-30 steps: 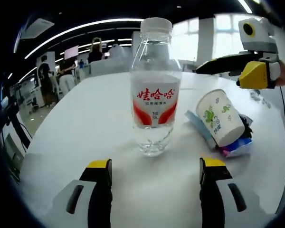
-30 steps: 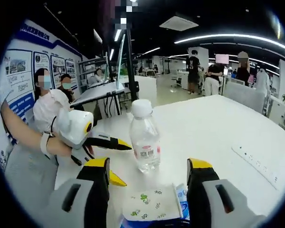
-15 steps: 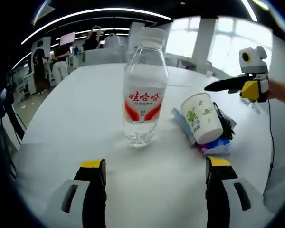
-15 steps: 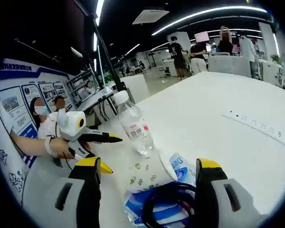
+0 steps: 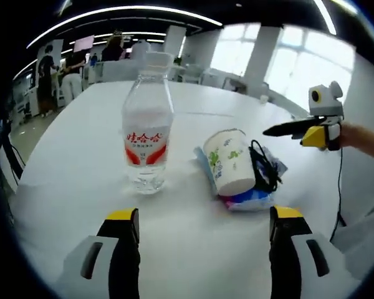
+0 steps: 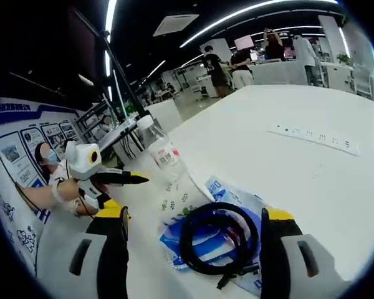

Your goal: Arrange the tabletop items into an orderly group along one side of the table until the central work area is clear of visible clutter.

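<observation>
Nearest you, your left tongs (image 5: 199,227) stand spread wide over bare white table (image 5: 193,261), grasping nothing; they hang back from the items, which reads as lining up an approach. Your right tongs (image 6: 196,233) are likewise released and empty, their jaws flanking the black coiled cable (image 6: 218,240), probably because that loose piece is the next pick.

Just beyond, in the left gripper view, the paper cup (image 5: 229,162) lies tipped on its side atop the blue packet (image 5: 252,199), with the cable (image 5: 262,165) bunched against it. That stack is the clutter to shift; the cup looks likely to roll if nudged.

Further on, the water bottle (image 5: 147,134) stands upright, apart from the pile. Far across the table, a white power strip (image 6: 315,138) lies flat.
</observation>
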A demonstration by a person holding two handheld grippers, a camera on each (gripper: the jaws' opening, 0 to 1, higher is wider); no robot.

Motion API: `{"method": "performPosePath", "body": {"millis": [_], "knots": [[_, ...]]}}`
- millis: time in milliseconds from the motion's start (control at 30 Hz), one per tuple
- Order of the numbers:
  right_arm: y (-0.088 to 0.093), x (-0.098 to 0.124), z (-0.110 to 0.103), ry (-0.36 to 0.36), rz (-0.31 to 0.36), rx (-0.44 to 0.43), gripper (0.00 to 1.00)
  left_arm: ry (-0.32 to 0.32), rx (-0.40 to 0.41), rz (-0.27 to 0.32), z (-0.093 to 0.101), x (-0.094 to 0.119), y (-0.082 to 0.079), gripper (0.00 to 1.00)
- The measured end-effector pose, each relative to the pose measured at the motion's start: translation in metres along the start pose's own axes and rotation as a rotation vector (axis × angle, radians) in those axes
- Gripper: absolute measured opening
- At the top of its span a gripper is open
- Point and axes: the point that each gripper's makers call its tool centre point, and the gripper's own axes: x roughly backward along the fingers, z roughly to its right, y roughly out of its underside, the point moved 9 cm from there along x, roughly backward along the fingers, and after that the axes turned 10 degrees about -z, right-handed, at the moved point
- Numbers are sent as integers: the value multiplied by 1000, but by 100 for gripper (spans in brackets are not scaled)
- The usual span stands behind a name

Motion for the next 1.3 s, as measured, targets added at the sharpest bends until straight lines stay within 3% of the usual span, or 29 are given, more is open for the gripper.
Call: {"method": "performPosePath", "body": {"millis": [333, 533, 867, 1167, 1300], "knots": [[3, 9, -2, 22, -5, 18, 84, 47, -52, -23, 18, -13, -15, 76], [4, 11, -3, 50, -19, 37, 79, 68, -73, -44, 26, -24, -28, 59], [10, 19, -1, 43, -9, 21, 78, 54, -101, -74, 31, -38, -37, 55], [15, 15, -6, 5, -54, 28, 79, 52, -88, -97, 31, -45, -36, 53], [16, 12, -7, -8, -47, 19, 78, 31, -146, -114, 31, -48, -39, 52]]}}
